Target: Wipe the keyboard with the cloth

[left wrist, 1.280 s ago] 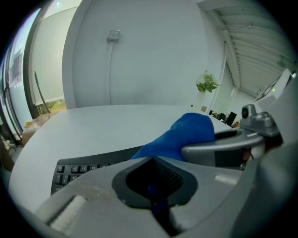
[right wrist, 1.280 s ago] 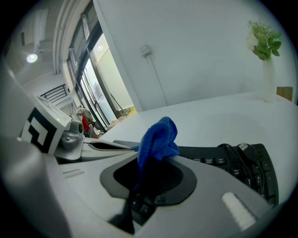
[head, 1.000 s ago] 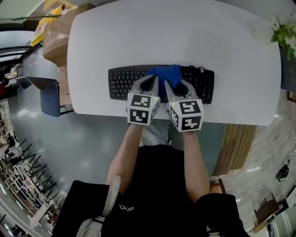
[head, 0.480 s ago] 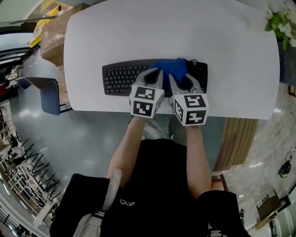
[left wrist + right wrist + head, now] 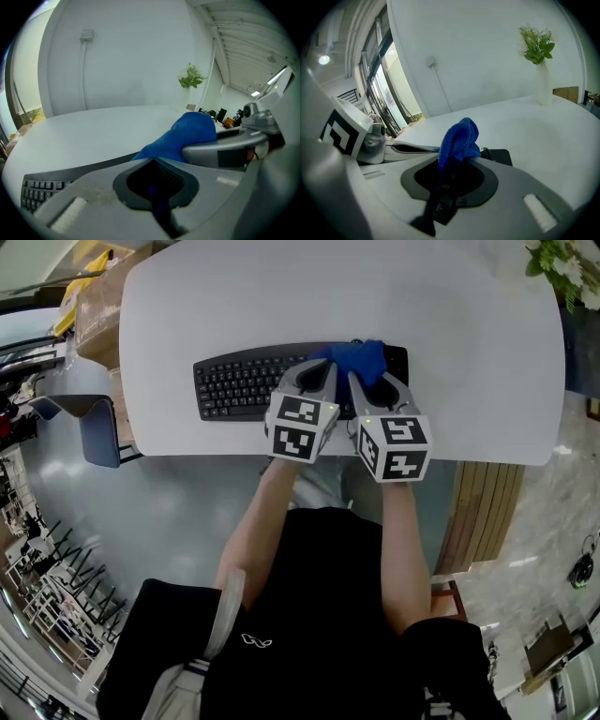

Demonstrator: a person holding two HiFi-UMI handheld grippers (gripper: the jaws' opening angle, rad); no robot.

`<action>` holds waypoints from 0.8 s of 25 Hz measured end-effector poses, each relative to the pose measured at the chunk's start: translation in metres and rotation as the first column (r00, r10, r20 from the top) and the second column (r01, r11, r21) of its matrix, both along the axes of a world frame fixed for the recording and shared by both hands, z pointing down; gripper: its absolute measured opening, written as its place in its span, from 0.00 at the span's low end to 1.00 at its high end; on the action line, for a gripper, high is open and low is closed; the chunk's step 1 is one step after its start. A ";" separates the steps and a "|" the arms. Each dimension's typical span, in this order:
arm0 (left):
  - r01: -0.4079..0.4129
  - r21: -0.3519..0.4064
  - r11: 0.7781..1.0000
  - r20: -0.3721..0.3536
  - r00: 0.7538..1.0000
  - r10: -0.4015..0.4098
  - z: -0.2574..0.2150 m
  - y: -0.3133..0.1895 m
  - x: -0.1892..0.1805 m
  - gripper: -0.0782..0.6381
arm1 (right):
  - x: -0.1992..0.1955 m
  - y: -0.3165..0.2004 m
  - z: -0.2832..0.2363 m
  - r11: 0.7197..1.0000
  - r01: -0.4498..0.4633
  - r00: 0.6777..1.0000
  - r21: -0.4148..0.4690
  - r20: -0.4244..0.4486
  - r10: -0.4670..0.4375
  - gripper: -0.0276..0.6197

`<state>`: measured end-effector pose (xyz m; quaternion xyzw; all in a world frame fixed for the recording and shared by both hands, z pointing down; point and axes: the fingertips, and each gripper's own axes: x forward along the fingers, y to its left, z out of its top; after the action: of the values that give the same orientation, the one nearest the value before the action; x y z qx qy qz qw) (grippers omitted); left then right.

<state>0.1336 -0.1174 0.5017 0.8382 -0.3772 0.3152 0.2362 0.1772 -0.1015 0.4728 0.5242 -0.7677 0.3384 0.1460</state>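
Moved: left gripper (image 5: 315, 379) and right gripper (image 5: 373, 388) have carried the cloth (image 5: 362, 356) along the keyboard (image 5: 239, 385), from its middle toward its 3 o'clock end.
Left gripper: jaws closed on a thin blue fold of cloth.
Right gripper: jaws clamped on the cloth, which bunches up above them.
Cloth: resting on the right-hand keys, just ahead of both grippers.
Technique: likely best to press the bundle flat, keep both grips firm, then sweep back toward 9 o'clock.
Beyond: white table (image 5: 281, 296); plant (image 5: 562, 263) at 1 o'clock.
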 end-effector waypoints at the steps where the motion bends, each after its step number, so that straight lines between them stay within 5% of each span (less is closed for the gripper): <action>1: -0.003 0.001 1.000 -0.001 1.000 0.003 0.000 0.000 0.003 0.10 | 0.003 0.001 0.000 1.000 -0.003 1.000 0.000 -0.001 0.003 0.17; 20: -0.103 0.011 0.995 -0.020 0.994 0.103 -0.012 0.010 0.079 0.10 | 0.079 0.011 -0.010 0.993 -0.117 0.993 0.021 0.011 0.116 0.17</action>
<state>0.2124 -0.1073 0.4901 0.8608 -0.3327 0.3165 0.2194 0.2557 -0.0901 0.4630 0.5680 -0.7402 0.3405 0.1165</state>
